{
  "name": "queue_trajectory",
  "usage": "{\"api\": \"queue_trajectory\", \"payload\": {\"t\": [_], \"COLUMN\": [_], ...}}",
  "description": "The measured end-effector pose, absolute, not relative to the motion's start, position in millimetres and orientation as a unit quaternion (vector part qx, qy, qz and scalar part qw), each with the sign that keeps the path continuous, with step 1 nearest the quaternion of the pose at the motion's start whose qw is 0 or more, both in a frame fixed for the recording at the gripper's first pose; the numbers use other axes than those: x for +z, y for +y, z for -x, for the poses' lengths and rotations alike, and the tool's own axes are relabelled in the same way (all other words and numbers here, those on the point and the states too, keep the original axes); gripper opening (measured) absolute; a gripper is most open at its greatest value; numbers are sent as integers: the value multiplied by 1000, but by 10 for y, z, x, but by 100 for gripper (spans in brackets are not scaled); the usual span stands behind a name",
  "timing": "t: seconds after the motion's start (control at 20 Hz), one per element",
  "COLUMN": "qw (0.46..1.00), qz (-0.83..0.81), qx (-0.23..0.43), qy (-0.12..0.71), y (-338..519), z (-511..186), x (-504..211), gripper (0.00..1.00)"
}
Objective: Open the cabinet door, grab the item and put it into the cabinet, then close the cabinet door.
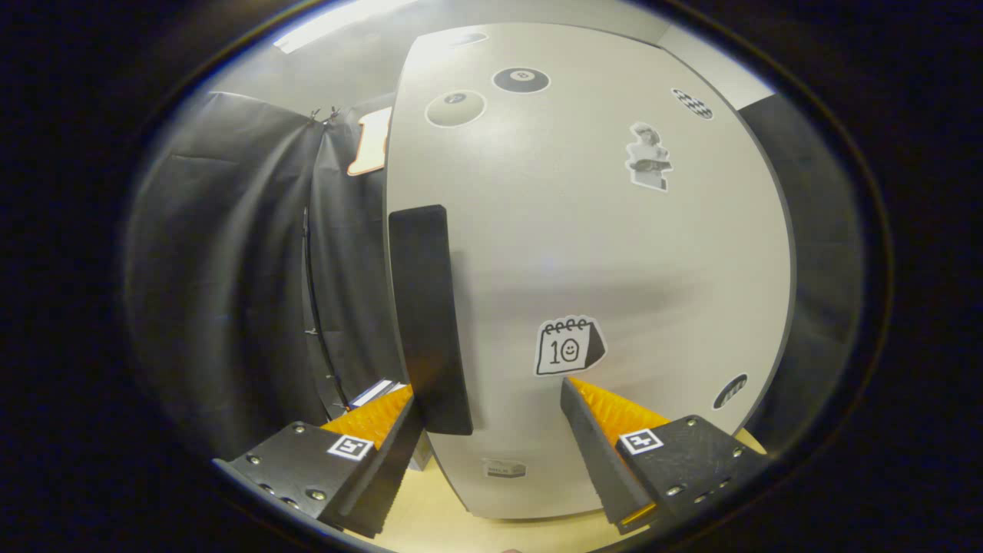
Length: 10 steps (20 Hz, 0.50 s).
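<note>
The white cabinet door stands right in front of me, with several stickers on its face. A black vertical handle runs along the door's left edge. My gripper is open, and the handle's lower end sits between the fingers, close against the left fingertip. The right fingertip is near the door face under a calendar sticker. Neither finger presses on the handle. A small white box-like item peeks out behind the left finger, left of the cabinet; most of it is hidden.
The cabinet stands on a light wooden tabletop. Black cloth hangs to the left of the cabinet, and more dark cloth to its right. A pale ceiling with a light strip is above.
</note>
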<state>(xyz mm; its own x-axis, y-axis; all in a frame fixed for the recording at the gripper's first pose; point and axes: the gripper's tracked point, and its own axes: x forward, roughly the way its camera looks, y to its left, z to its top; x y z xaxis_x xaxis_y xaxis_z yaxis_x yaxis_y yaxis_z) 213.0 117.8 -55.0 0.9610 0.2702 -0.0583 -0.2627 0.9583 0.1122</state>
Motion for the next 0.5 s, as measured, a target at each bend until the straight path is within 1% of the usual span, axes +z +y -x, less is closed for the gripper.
{"api": "queue_trajectory", "payload": {"t": [0.25, 0.5], "qw": [991, 992], "qz": [-53, -51], "qx": [117, 116], "qy": [29, 23], "y": [1166, 1169], "z": [-2106, -2118], "x": [-533, -536], "gripper": [100, 100]}}
